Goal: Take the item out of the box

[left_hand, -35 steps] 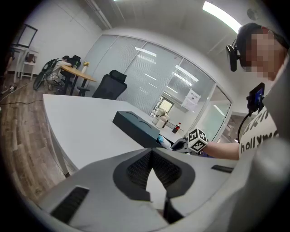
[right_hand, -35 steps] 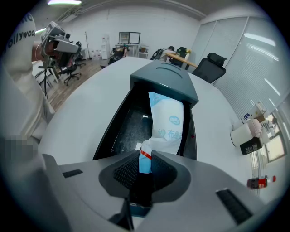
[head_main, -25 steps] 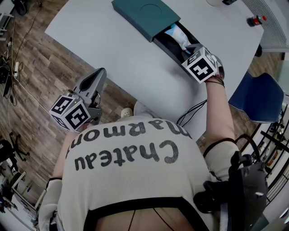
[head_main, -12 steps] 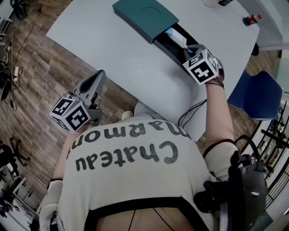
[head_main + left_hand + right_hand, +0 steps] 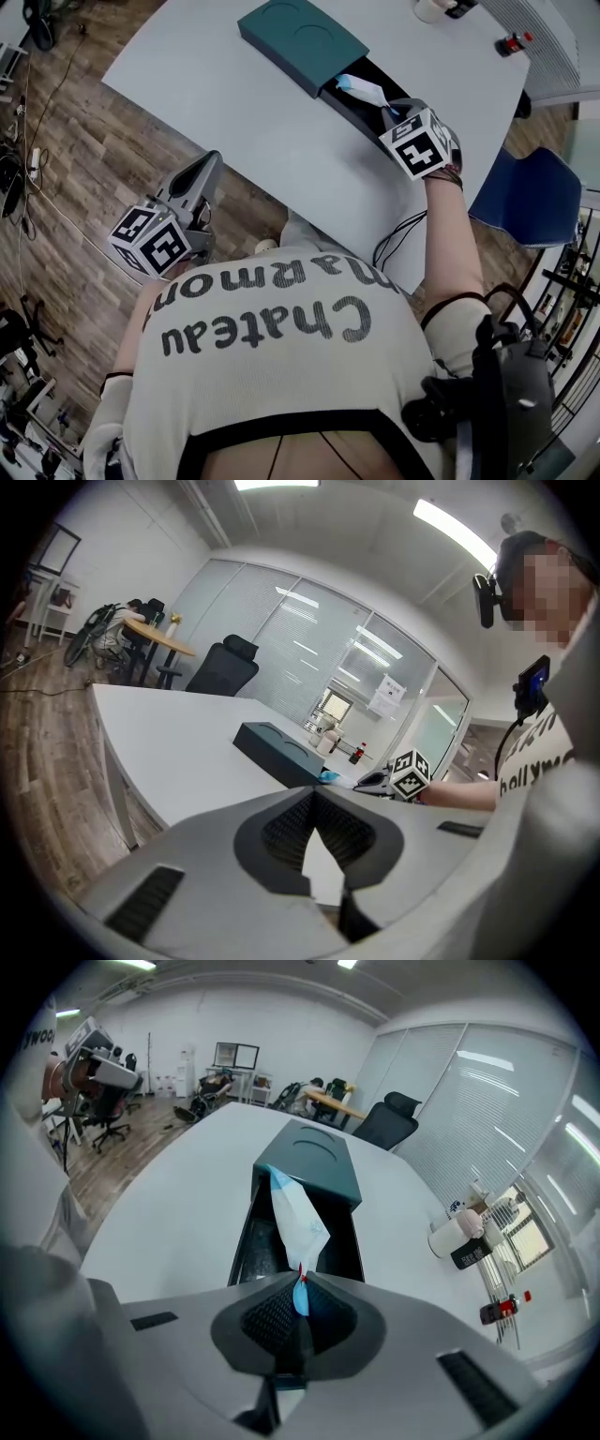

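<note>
A teal box sleeve (image 5: 300,42) lies on the white table (image 5: 234,112) with its black inner tray (image 5: 349,101) slid out towards me. A white and blue packet (image 5: 298,1218) slants up out of the tray (image 5: 246,1241). My right gripper (image 5: 300,1283) is shut on the packet's near tip, at the tray's near end (image 5: 389,111). My left gripper (image 5: 208,161) hangs off the table's near edge over the floor, shut with nothing in it (image 5: 314,796), and points at the box (image 5: 277,750).
A white cup and a dark container (image 5: 459,1237) stand at the table's far right, with a small red-capped bottle (image 5: 514,44) beyond. A blue chair (image 5: 525,197) sits right of the table. Wooden floor with cables lies to the left.
The packet's near end has risen from lying in the tray and now slants up to the right gripper. The left gripper has stayed nearly where it was.
</note>
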The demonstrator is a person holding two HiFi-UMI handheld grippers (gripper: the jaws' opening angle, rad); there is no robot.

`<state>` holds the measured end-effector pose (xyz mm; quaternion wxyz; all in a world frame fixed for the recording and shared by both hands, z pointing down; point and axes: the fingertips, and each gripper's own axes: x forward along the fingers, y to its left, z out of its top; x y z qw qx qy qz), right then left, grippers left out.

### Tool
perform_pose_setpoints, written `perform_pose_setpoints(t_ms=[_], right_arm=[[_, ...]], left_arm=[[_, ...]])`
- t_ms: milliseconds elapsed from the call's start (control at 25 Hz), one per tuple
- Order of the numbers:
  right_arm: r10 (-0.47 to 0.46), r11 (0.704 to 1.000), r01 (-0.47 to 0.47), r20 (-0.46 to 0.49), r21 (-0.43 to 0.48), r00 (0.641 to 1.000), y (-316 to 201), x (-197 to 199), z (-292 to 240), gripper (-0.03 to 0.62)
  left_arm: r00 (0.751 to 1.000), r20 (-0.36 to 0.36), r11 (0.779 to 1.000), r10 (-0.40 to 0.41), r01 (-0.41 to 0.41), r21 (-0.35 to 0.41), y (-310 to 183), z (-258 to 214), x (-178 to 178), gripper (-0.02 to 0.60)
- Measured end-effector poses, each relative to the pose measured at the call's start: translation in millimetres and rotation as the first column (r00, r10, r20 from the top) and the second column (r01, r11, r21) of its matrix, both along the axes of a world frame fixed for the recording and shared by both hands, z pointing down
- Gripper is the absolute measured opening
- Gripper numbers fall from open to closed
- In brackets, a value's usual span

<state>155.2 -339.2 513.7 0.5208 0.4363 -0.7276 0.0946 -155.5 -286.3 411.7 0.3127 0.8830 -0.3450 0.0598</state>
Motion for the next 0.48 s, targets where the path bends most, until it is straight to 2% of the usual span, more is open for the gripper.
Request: perform_pose_setpoints(t_ms=[480], right_arm=[[0.102, 0.993, -0.103, 0.029, 0.057, 0.994, 3.6, 2.2, -15.3, 0.003]], left_arm=[[1.0, -0.014, 1.0, 0.009, -0.008, 0.015, 0.7, -5.4, -5.5, -0.005]])
